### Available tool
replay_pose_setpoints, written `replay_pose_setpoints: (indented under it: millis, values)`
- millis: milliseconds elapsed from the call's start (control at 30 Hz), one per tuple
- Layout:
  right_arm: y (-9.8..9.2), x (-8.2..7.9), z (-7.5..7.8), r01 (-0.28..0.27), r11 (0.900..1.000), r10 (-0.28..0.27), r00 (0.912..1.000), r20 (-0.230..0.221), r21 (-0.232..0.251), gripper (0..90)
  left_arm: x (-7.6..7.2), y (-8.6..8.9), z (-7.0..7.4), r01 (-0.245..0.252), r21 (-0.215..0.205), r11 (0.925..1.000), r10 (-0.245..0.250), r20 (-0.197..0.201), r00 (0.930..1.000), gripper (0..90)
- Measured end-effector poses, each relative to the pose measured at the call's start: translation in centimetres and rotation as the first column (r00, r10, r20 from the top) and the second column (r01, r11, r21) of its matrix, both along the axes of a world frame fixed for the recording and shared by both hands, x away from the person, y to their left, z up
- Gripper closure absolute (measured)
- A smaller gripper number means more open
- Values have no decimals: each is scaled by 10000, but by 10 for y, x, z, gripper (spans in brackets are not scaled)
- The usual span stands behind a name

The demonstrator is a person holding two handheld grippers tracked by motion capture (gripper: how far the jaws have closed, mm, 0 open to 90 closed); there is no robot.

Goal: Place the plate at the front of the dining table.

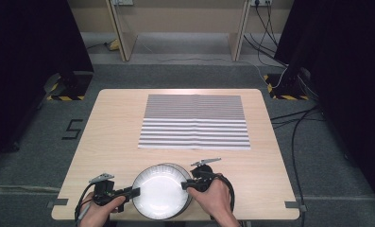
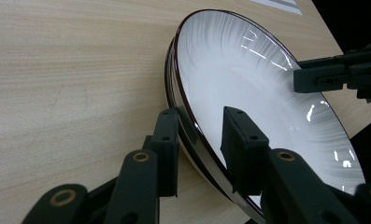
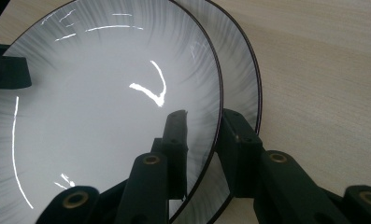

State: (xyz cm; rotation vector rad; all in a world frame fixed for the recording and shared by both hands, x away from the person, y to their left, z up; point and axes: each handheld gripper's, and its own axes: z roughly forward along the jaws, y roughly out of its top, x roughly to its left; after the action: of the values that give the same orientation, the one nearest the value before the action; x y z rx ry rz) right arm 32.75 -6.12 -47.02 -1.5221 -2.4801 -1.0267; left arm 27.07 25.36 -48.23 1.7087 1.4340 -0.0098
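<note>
Two stacked plates (image 1: pixel 160 196) (white, dark-rimmed) sit at the table's (image 1: pixel 114 137) near edge. The left gripper (image 2: pixel 199 147) clamps their left rim, the right gripper (image 3: pixel 203 140) the top plate's right rim. Beyond them lies a striped mat (image 1: pixel 194 122).

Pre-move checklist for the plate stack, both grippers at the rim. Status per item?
1. Left gripper straddles the rim of the plates: ok, one finger outside, one over the white face.
2. Right gripper straddles the rim: ok, one finger inside the top plate, one outside.
3. Fingers clamped firmly on the rims: cannot tell, contact is not clear in either gripper view.
4. Grips on opposite sides: ok, left and right edges in the high view.
5. Number of plates caught: cannot tell; a lower plate sits offset beneath.
6. Striped mat free: ok.
</note>
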Motion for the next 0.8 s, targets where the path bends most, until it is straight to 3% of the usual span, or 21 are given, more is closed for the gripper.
replay_pose_setpoints:
  millis: [100,200,267,433,500,633,800]
  values:
    - [-3,1,-1,302,9990,-296,9994,-190,330,732,-2,-5,-1,-157,249,9996,150,272,9995,679]
    - [-6,3,-2,877,9934,-826,9942,-690,738,758,-1,-9,0,-238,529,9983,220,357,9991,688]
    - [-7,3,-3,976,9920,-917,9931,-737,800,793,0,-9,-1,-268,499,9984,252,311,9992,695]
    - [-9,5,-3,1022,9913,-947,9914,-898,828,831,6,-14,1,-210,1014,9946,178,320,9993,715]
    - [-7,5,-2,931,9936,-886,9936,-705,634,833,9,-16,1,-147,1091,9939,122,231,9997,721]
    - [-6,7,-3,998,9926,-970,9943,-440,691,842,13,-16,2,-179,1129,9934,154,231,9996,743]
    - [-5,8,3,1280,9884,-1327,9897,543,818,863,18,-16,6,-312,1155,9928,251,533,9983,791]
